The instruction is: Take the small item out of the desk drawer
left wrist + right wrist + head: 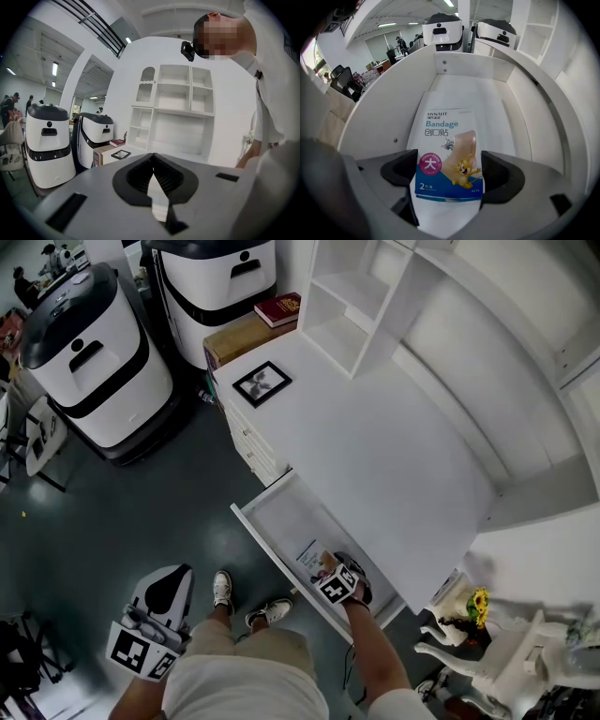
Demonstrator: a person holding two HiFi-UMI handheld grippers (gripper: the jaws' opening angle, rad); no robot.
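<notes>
The white desk drawer (267,538) stands pulled out toward me. On its floor lies a flat bandage packet (314,559), white and blue with a cartoon print (447,150). My right gripper (339,583) points steeply down into the drawer. In the right gripper view its jaws (447,174) stand wide on either side of the packet's lower half, with the pads close to its edges and the packet lying flat. My left gripper (173,579) hangs low at the left, away from the desk. It (152,161) points roughly level with its tips together and nothing between them.
On the white desk top (375,437) sit a framed picture (262,382), a cardboard box (246,338) and a red book (278,308), with a shelf unit (361,306) behind. Two white-and-black machines (89,362) stand on the floor. Yellow flowers (478,604) are at the right.
</notes>
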